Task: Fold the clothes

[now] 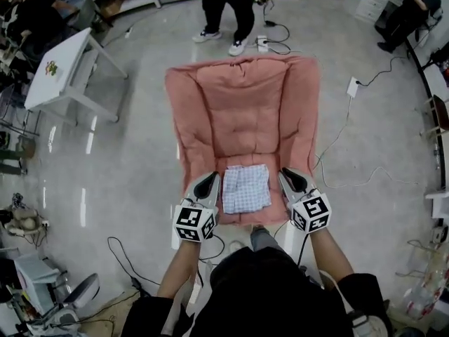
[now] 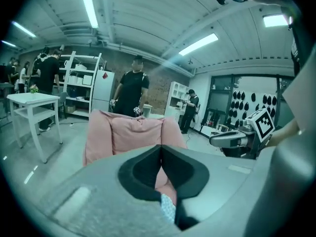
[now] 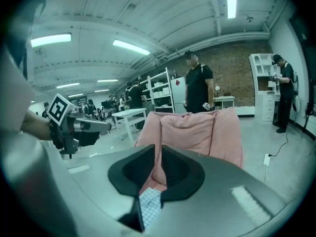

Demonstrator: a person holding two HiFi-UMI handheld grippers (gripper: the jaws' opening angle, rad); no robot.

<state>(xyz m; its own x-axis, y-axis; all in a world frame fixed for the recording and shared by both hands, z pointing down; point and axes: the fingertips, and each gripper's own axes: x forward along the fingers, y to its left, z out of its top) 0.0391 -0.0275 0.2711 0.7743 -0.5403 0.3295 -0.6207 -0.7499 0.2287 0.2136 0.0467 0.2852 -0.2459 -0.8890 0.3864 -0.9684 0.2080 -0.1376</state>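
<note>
A folded blue-and-white checked cloth (image 1: 245,188) lies flat on the front of a pink cushioned chair (image 1: 242,111). My left gripper (image 1: 209,179) hangs just left of the cloth, its jaws shut tip to tip with nothing between them (image 2: 161,148). My right gripper (image 1: 289,175) hangs just right of the cloth, and a thin slit between its tips (image 3: 159,149) holds nothing. Both point over the chair (image 2: 133,132) toward its backrest (image 3: 197,127). A corner of the cloth shows below each pair of jaws (image 2: 168,209) (image 3: 149,204).
A person in black (image 1: 224,9) stands behind the chair. A white table (image 1: 59,65) stands at the far left. Cables (image 1: 337,146) run over the floor to the right of the chair. Shelves and other people are further back.
</note>
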